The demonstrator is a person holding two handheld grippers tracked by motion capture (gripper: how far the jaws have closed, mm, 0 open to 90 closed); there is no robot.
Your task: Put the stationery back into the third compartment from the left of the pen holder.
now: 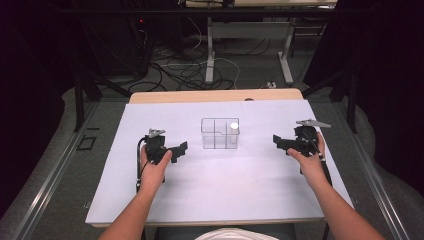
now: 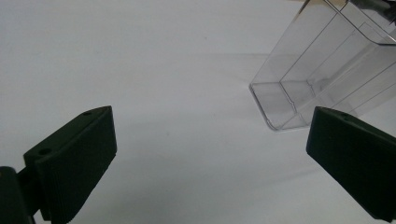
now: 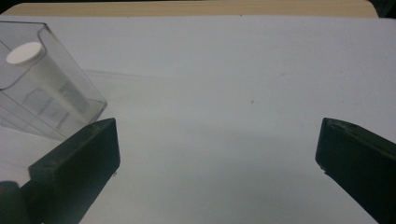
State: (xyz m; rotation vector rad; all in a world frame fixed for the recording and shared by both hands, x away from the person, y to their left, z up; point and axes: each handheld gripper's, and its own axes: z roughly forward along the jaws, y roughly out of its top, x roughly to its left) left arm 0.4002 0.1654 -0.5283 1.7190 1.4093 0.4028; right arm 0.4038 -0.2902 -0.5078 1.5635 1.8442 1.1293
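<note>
- The white table top (image 1: 210, 195) carries everything; both of your forearms come in from its near edge, one on each flank, and all the work sits between them at mid-table.
- The clear divided bin (image 1: 220, 133) stands upright in the middle of the table, well apart from either hand. Its partitions split it into compartments, with the longer side running across the table from your left to your right.
- Your left gripper (image 1: 179, 150) rests to the left of the bin with its jaws pointing right, toward the bin. Its jaws are spread wide with nothing between them; in the left gripper view the bin's near corner (image 2: 280, 100) sits ahead and to the right of the jaw gap, not in line with it.
- Your right gripper (image 1: 280, 142) sits to the right of the bin, jaws pointing left, also spread wide and empty. In the right gripper view the bin (image 3: 28, 107) lies off to the left of the jaw gap, so you are not lined up on it either.
- The white-capped bottle (image 1: 233, 131) stands upright in the bin's back right compartment, its long axis vertical and its cap (image 3: 24, 52) near the rim.
- Judged from this layout, your right gripper is the nearer one to the bottle, since the bottle occupies the bin's right end. Reaching it would mean swinging left and coming in from above, because the bin walls block a sideways approach.
</note>
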